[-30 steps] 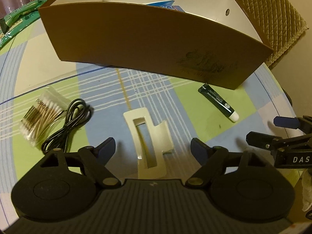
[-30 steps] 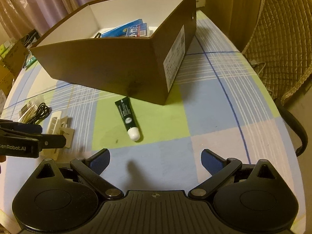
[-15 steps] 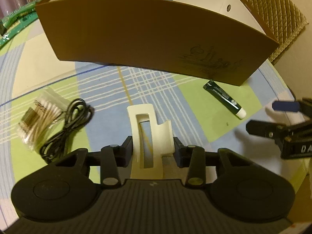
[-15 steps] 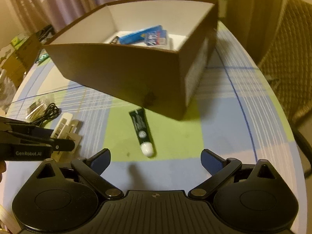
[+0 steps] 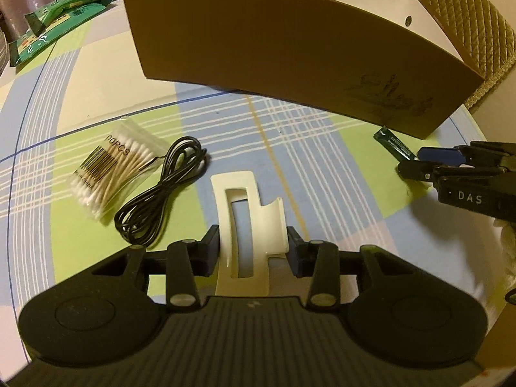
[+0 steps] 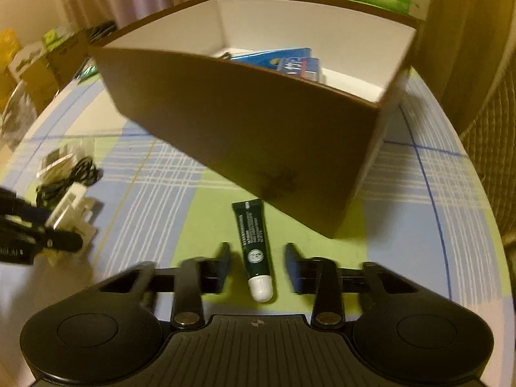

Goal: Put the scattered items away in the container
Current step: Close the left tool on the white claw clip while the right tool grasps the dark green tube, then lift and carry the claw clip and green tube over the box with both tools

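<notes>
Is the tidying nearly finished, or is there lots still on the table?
Partly. Blue packets already lie in the box. The left gripper is shut on the white clip; the right gripper's jaws have just been closing around the green tube, with gaps showing. The cotton swabs and black cable remain.

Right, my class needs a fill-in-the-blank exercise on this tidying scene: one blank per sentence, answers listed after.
The left gripper is shut on the cream ___ clip.
The coiled cable beside the cotton swabs is ___.
The dark green tube has a ___ cap.
The cotton swabs lie ___ the box.
Missing words: hair, black, white, outside.
</notes>
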`<state>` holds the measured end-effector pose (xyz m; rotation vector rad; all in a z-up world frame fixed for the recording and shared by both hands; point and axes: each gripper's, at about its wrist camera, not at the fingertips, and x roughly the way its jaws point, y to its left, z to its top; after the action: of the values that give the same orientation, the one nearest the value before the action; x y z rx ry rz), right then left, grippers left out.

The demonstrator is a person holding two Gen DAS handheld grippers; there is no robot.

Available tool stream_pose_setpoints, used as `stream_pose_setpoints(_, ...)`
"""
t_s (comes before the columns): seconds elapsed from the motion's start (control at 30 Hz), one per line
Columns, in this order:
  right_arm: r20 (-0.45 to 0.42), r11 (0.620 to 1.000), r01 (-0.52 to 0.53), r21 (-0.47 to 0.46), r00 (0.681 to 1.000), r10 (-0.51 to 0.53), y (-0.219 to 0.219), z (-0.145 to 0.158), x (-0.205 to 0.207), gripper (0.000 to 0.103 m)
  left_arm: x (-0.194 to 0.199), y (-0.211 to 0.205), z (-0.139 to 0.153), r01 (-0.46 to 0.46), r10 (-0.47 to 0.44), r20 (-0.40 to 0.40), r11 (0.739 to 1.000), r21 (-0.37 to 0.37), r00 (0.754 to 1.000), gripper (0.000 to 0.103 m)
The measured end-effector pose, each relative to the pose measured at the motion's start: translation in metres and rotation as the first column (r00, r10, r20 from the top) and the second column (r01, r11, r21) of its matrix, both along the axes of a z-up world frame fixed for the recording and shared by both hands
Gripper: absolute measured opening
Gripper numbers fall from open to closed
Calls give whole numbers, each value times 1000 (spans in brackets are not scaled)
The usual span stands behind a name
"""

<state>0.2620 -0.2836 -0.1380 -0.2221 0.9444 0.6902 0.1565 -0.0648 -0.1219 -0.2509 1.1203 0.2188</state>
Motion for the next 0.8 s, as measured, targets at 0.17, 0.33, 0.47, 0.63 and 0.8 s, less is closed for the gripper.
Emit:
stream_pose_setpoints(0.17,-5,1000,-19,-15,1000,19,3,0,-11,14,1,0,0,2,-2,-1,1000,0,1000,37)
stream_pose_setpoints(0.33,-19,1000,6,-8,1000,-6,6,2,-14,24,5,0,-3,-6,6,-13,1000,-15,1000,36)
stream_pose_setpoints(0.47,-13,999,41,-7,999,-41,10,1,-6,36,7,-1,-4,11,-11,-11,1000,0,1000,36)
stream_pose_setpoints(0.63,11,999,10,-49,1000,-9,18,3,-11,17,6,-5,-4,43,-43,-8,999,22,999,36)
stream_pose_setpoints(0.8,-36,1000,-19,-12,999,19,20,5,-24,14,1,-6,-4,74,-74,-6,997,23,997,36)
